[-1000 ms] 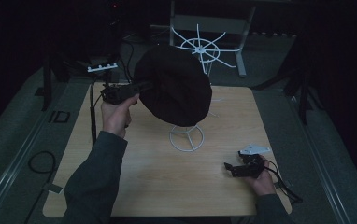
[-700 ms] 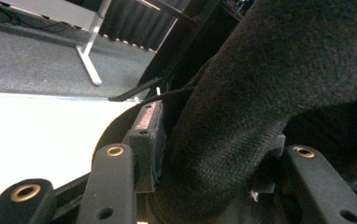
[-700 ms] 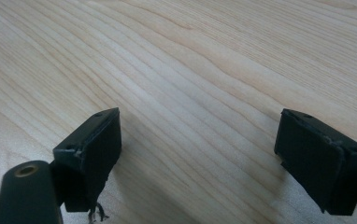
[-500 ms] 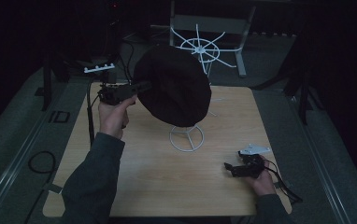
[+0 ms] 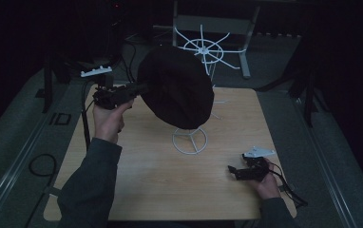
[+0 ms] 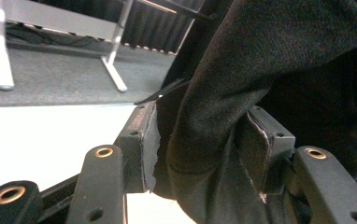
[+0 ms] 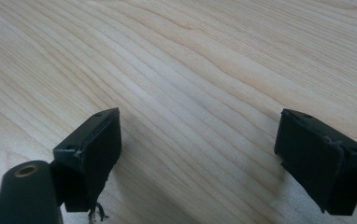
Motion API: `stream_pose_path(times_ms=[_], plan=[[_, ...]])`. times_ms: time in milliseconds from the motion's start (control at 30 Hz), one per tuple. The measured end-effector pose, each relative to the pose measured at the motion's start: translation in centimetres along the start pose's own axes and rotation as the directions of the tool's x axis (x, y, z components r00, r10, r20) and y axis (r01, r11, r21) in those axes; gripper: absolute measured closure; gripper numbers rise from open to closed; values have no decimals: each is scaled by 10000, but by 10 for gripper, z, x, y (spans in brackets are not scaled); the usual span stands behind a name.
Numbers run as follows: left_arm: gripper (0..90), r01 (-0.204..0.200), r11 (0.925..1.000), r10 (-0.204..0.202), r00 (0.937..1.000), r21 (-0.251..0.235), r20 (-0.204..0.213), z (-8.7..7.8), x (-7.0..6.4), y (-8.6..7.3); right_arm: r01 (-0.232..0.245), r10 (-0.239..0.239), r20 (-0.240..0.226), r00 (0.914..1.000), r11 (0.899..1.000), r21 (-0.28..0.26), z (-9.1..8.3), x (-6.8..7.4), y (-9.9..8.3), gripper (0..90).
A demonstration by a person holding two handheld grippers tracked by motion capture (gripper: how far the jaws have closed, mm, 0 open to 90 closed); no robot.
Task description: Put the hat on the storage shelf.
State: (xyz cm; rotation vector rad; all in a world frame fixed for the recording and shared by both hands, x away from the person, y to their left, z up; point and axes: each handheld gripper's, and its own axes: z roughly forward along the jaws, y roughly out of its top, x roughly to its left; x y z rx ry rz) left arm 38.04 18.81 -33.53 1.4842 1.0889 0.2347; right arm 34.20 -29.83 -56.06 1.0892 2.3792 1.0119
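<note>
A black felt hat (image 5: 177, 88) hangs tilted over a white wire stand (image 5: 190, 140) in the middle of the wooden table (image 5: 146, 180). My left gripper (image 5: 134, 90) is shut on the hat's brim at its left side, held up by a hand. In the left gripper view the black fabric (image 6: 214, 116) is pinched between the two pads (image 6: 141, 144). My right gripper (image 5: 232, 172) rests low near the table's front right corner, open, with bare wood (image 7: 200, 93) between its pads (image 7: 97, 140).
A second white wire stand with spokes (image 5: 203, 47) rises behind the table's far edge. A metal frame leg (image 5: 243, 52) stands on the floor behind it. A white power strip (image 5: 95, 71) lies off the far left corner.
The hat and my left gripper have barely shifted. The right gripper has stayed in place.
</note>
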Motion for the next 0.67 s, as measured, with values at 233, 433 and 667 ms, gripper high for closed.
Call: stream_pose_path(times_ms=[233,433,667], plan=[[501,-573,9983,580,9970,142,-519,-7,-7,-2,2,-2,0,10000,10000,1,0,0,0,147],[494,-813,9965,827,9936,205,-769,-12,-9,-5,0,0,0,10000,10000,0,0,0,0,147],[494,-766,9967,788,9923,258,-960,-20,-1,-16,1,-1,-1,10000,10000,0,0,0,0,147]])
